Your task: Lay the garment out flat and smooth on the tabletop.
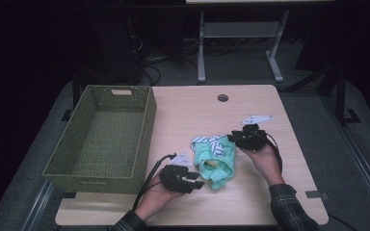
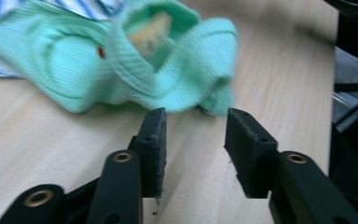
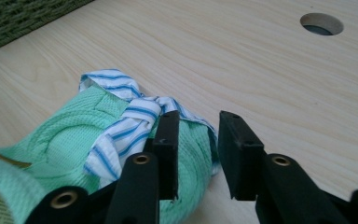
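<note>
From above, the green garment point(image 1: 215, 163) lies crumpled on the table point(image 1: 250, 202) between my left gripper point(image 1: 192, 179) and right gripper point(image 1: 235, 138), beside the empty woven basket point(image 1: 84, 171); my left gripper view shows jaws apart just short of it, and my right gripper view shows jaws apart at its striped cloth point(image 3: 121, 126).

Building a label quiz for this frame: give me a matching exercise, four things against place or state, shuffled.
Things:
1. basket
2. green cloth
3. left gripper
4. table hole

Places or states:
A. open, just short of the cloth's near edge
B. crumpled at mid-table
C. far edge of the table
D. left side of the table, nothing inside

Pairs: 1-D, 2-B, 3-A, 4-C
</note>
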The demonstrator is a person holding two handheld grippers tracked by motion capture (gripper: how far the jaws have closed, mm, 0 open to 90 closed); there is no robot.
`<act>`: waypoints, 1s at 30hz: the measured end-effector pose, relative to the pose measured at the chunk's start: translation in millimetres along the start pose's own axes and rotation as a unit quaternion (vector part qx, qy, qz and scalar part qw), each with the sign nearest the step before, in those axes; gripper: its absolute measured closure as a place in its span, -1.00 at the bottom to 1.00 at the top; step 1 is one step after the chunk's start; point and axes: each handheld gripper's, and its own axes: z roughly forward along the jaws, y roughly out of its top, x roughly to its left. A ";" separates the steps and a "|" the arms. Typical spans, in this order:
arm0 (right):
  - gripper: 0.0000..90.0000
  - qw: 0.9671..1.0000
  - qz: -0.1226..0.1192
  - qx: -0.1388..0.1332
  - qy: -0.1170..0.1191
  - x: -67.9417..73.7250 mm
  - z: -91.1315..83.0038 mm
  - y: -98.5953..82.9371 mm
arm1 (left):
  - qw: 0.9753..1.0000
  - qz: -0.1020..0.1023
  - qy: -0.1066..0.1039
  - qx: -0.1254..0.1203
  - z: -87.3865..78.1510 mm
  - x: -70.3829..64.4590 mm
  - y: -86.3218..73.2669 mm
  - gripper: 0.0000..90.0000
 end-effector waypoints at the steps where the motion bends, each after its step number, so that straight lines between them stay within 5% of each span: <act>1: 0.49 1.000 0.001 -0.003 0.000 -0.6 -4.3 -1.0 | 1.000 0.000 0.003 0.000 -0.6 1.4 1.5 0.26; 8: 0.46 1.000 0.002 -0.008 0.004 -0.3 -30.5 -15.9 | 0.999 -0.006 0.033 -0.021 -1.0 12.2 18.3 0.21; 14: 0.44 1.000 0.001 -0.009 0.011 4.7 -45.4 -32.5 | 0.999 -0.003 0.052 -0.015 9.0 19.1 25.8 0.20; 30: 0.41 0.999 0.011 0.011 0.047 36.5 -49.8 -75.0 | 0.999 0.002 0.053 -0.006 22.2 24.1 22.3 0.21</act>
